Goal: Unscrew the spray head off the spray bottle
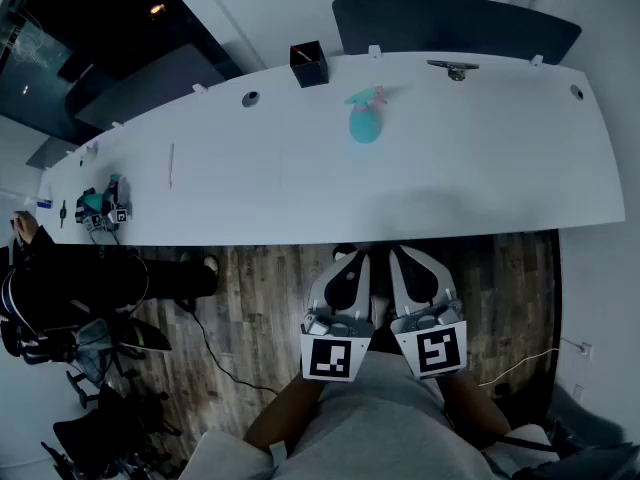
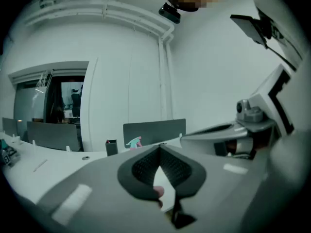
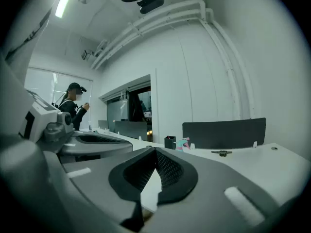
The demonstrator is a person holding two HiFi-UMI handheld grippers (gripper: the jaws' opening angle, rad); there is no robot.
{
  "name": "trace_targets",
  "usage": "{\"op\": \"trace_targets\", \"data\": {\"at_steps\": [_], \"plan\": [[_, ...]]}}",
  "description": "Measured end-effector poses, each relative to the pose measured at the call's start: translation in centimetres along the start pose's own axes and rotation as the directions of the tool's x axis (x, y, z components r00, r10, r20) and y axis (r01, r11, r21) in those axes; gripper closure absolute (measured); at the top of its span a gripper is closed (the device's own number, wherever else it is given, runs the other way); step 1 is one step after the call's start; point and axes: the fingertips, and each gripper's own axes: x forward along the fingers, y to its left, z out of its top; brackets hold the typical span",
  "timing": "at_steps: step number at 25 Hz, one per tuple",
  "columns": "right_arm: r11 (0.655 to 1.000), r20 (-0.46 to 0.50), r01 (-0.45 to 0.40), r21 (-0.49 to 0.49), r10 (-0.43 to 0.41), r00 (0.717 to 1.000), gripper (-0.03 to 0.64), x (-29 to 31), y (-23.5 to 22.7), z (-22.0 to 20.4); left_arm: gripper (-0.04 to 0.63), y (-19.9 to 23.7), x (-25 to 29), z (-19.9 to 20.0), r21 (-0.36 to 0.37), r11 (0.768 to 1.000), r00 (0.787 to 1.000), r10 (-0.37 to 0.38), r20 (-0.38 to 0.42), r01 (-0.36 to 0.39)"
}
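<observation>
Spray bottle [image 1: 364, 118]: teal body, pink spray head on top. It stands on the far half of the table, toward the back edge, with nothing touching it. From both gripper views it is small and far off [image 2: 134, 142] [image 3: 183, 143], in front of a dark panel.

Just left of it and farther back is a black open box [image 1: 309, 65]. To its right, near the back edge, lies a small dark metal fitting [image 1: 453, 68].

Table [image 1: 470, 173]: long, white, curved, mostly bare. There are round cable holes [image 1: 250, 98] near the back and small white clips along the far edge. The dark panel [image 1: 455, 26] stands behind it. At the far left end sits a cluster of teal and black gear [image 1: 100, 208].

Left gripper [image 1: 348, 260] and right gripper [image 1: 408, 260] are side by side over the floor, short of the table's near edge and well apart from the bottle. Each has its jaws closed together with nothing between them, confirmed in each gripper's own view [image 2: 160, 152] [image 3: 155, 154].

Room: wood-plank floor [image 1: 250, 298] with a cable trailing across it. The walls are white, with white pipes [image 3: 165, 18] running up to the ceiling, and a glazed opening [image 2: 53, 106] looks into a darker space. A person in dark clothes [image 1: 40, 268] stands at the table's left end, with dark chairs [image 1: 100, 418] nearby.
</observation>
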Motion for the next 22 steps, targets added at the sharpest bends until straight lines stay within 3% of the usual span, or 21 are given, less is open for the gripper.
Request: {"op": "trace_targets", "data": {"at_steps": [3,7,14,16,22], "plan": [[1.000,-0.030,-0.004,-0.009,0.004,1.000,0.615,4.1,-0.3,-0.4,0.594,2.9,3.5,-0.7,0.037,0.999,1.000,-0.027,-0.012,0.027],[0.999,-0.063,-0.007,-0.038,0.004,0.998,0.615,9.5,-1.6,0.4,0.595,6.3,8.3,-0.8,0.170,0.981,0.995,-0.090,-0.043,0.096],[0.998,-0.186,0.017,-0.061,-0.028,0.982,0.615,16.6,-2.9,-0.5,0.595,11.4,14.4,-3.3,0.100,0.982,0.980,-0.149,-0.132,0.162],[0.999,-0.219,0.025,-0.030,-0.031,0.975,0.615,17.9,-3.2,-1.0,0.595,11.9,16.0,-4.3,0.087,0.981,0.975,-0.160,-0.152,0.174],[1.000,-0.248,-0.021,-0.003,0.020,0.969,0.615,20.6,-5.8,-2.6,0.595,13.3,20.0,-7.5,0.054,0.992,0.969,-0.097,-0.228,0.112]]}}
